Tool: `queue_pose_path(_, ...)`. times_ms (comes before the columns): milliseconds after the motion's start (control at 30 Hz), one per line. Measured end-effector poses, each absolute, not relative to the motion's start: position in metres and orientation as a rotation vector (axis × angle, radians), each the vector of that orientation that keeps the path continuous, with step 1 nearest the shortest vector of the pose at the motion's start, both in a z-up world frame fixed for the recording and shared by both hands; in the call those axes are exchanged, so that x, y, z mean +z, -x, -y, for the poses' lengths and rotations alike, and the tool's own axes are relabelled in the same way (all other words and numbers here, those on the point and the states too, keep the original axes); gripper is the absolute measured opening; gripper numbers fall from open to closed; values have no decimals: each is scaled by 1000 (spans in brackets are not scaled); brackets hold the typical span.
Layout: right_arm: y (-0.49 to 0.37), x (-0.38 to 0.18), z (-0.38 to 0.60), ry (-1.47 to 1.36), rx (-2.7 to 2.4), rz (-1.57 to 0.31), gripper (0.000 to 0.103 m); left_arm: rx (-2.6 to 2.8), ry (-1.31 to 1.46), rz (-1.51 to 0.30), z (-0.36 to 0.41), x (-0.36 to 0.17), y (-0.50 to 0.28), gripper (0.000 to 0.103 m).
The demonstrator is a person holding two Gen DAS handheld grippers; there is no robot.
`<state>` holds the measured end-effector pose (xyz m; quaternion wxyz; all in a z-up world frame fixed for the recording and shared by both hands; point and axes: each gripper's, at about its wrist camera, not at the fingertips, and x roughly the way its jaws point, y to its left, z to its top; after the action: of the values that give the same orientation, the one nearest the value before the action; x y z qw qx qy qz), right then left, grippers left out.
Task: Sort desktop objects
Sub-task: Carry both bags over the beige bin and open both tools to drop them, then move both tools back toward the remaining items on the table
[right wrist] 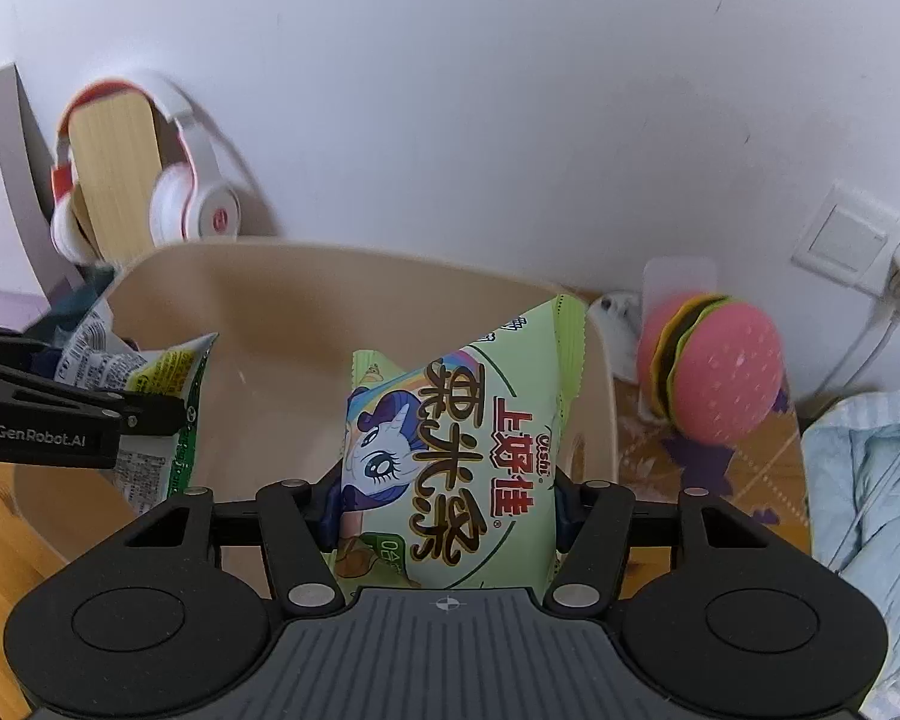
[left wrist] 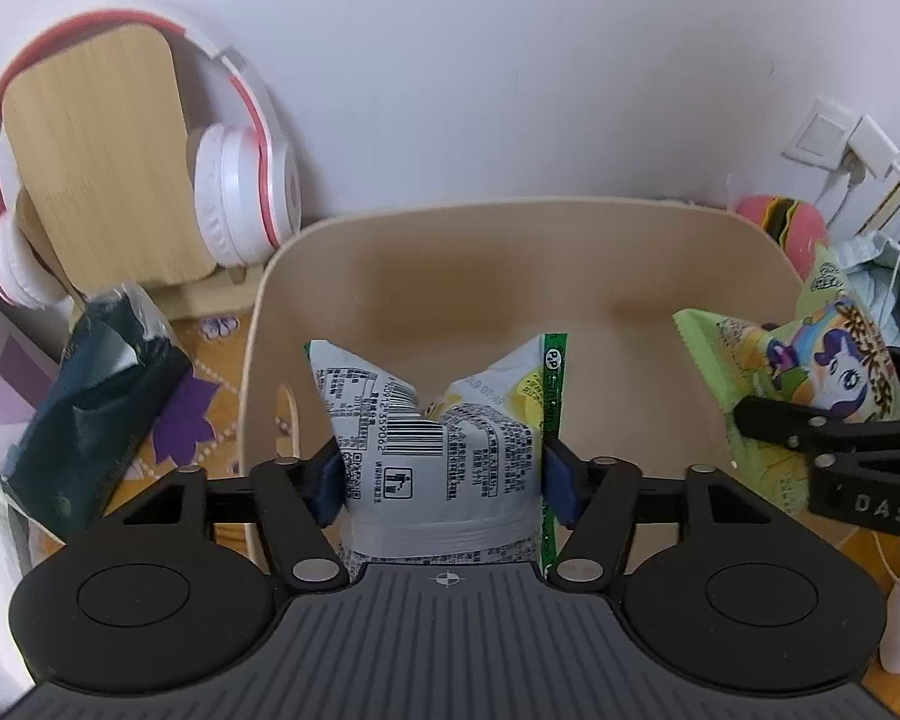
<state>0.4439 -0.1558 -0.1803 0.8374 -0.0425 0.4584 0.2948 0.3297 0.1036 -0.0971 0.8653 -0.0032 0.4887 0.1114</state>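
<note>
My left gripper (left wrist: 444, 474) is shut on a grey-and-white snack packet (left wrist: 438, 438) with a barcode and a green edge, held over the beige plastic bin (left wrist: 510, 252). My right gripper (right wrist: 447, 510) is shut on a light green snack bag (right wrist: 468, 438) with a cartoon pony, also held over the beige bin (right wrist: 306, 312). The green bag (left wrist: 810, 372) and right gripper show at the right of the left wrist view. The grey packet (right wrist: 144, 384) and left gripper show at the left of the right wrist view.
White-and-red headphones (left wrist: 234, 192) hang on a wooden stand (left wrist: 102, 162) behind the bin at left. A dark green packet (left wrist: 96, 408) lies left of the bin. A pink burger toy (right wrist: 714, 372), a wall socket (right wrist: 846, 240) and blue cloth (right wrist: 864, 468) are at right.
</note>
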Motion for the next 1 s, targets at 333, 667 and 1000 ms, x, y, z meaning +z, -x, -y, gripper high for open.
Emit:
queue_pose_path(333,-435,-185,152,129,616,-988,91,207,-28,-1001,-96,-90,-322,81)
queue_pose_path(667,-415,-159,165,141,617,-931,103,201,-50,-957,-97,-64,-299,82)
queue_pose_path(1000,-389,-153,186,184,623,-875,103,234,-60,-935,-101,-56,-246,82)
